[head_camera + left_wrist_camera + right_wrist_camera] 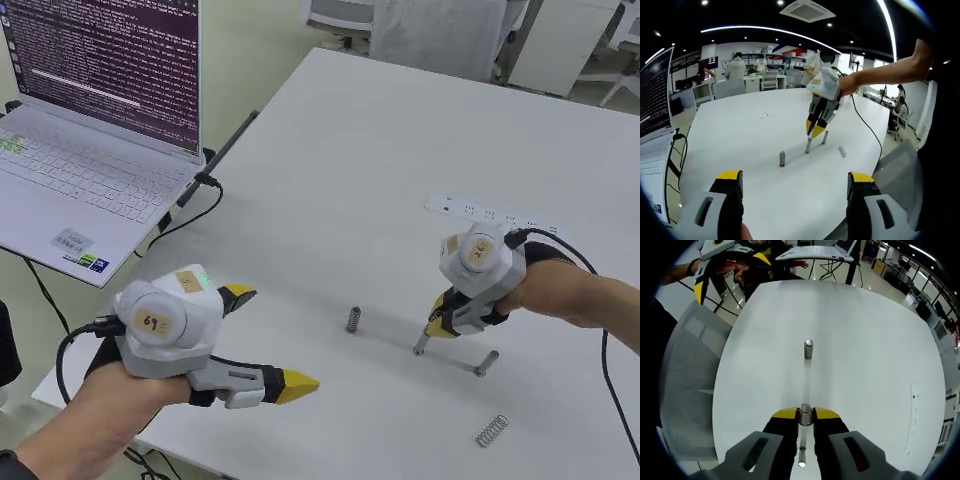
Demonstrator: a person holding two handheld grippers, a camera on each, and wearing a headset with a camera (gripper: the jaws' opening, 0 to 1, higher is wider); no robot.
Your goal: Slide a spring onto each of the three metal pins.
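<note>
Left gripper (270,338), nearest: jaws spread wide, empty. Three coil springs: a loose spring (492,430) lying on the white table (330,150), one sleeving an upright pin (353,319), and one pinched by the right gripper (438,318) on the tilted pin (421,346). The third metal pin (486,363) is bare. Beyond: power strip (480,213), laptop (90,150).

The work area is a white bench (400,150) with an open laptop (90,150) at its left edge and a white power strip (490,213) toward the far right. Pale floor (250,60) and a grey-backed chair (435,35) lie beyond it. The left gripper view records a dark ceiling with recessed spotlights, a curved light strip (765,30) and an air vent (807,10), above an open-plan office with people (736,67) at desks. A grey mesh chair (690,375) stands beside the bench edge.
</note>
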